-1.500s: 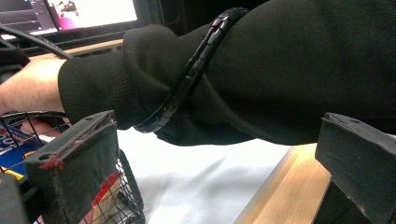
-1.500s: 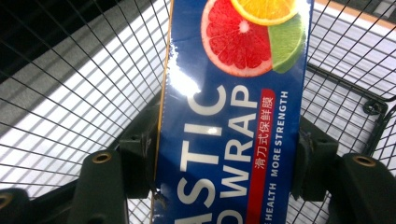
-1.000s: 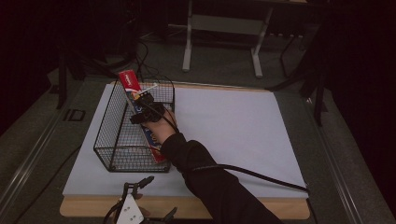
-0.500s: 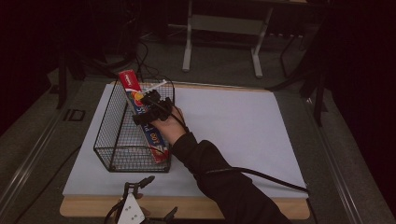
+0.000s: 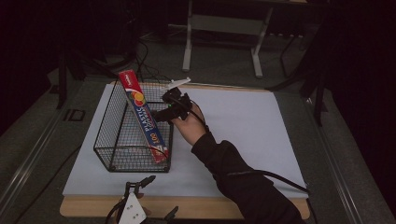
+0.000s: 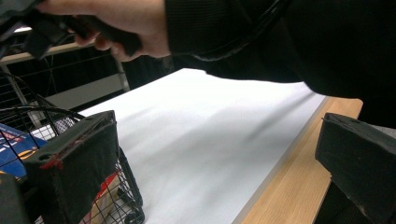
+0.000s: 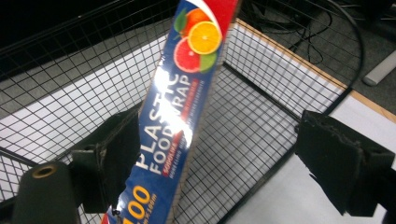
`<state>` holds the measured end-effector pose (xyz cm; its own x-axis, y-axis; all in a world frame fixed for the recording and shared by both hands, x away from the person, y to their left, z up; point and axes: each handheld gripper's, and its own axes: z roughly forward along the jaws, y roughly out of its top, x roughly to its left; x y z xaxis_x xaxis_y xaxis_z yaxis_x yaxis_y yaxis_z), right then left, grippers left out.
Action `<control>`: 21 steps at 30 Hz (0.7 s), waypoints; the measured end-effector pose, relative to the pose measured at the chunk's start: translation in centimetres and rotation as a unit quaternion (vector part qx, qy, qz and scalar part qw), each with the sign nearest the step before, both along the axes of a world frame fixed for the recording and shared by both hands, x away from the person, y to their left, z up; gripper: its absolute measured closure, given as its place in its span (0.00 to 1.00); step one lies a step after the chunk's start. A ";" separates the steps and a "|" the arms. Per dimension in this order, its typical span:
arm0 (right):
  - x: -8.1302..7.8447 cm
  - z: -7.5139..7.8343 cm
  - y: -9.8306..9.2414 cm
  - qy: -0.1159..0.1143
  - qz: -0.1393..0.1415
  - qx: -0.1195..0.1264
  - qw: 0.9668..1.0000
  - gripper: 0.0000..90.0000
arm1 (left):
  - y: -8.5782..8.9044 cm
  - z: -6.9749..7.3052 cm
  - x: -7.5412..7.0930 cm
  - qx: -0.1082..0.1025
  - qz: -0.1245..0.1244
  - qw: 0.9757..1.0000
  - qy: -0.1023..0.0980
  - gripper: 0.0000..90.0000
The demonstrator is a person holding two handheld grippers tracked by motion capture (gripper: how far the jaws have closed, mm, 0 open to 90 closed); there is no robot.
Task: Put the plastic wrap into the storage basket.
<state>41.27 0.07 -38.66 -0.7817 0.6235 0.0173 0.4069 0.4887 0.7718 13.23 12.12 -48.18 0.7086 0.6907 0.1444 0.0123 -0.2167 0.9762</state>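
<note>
A long blue and red box of plastic food wrap (image 5: 144,119) leans upright along the right wall of a black wire basket (image 5: 108,122), its top sticking out over the rim. My right gripper (image 5: 169,106) hovers just right of the box, open. In the right gripper view the box (image 7: 180,107) stands in front of the left jaw, and the gripper (image 7: 224,163) has its jaws spread wide over the basket (image 7: 261,88). My left gripper (image 5: 159,196) rests open at the table's front edge, and in its own view the left gripper (image 6: 219,168) faces the basket's corner (image 6: 128,186).
A white sheet (image 5: 243,130) covers the wooden table (image 5: 205,207). The person's dark sleeve (image 5: 238,182) crosses the front right of the sheet, trailing a black cable (image 5: 280,178). Metal stand legs (image 5: 254,56) and cables lie on the floor beyond the table.
My right gripper has drawn back to the right, off the box. The box stays leaning in the basket. The left gripper has not moved.
</note>
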 end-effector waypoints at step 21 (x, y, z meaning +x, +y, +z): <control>0.1 -0.9 -7.3 0.003 -0.027 0.003 1.000 0.16 | -0.2 -0.1 0.2 0.005 0.001 1.000 0.002 0.00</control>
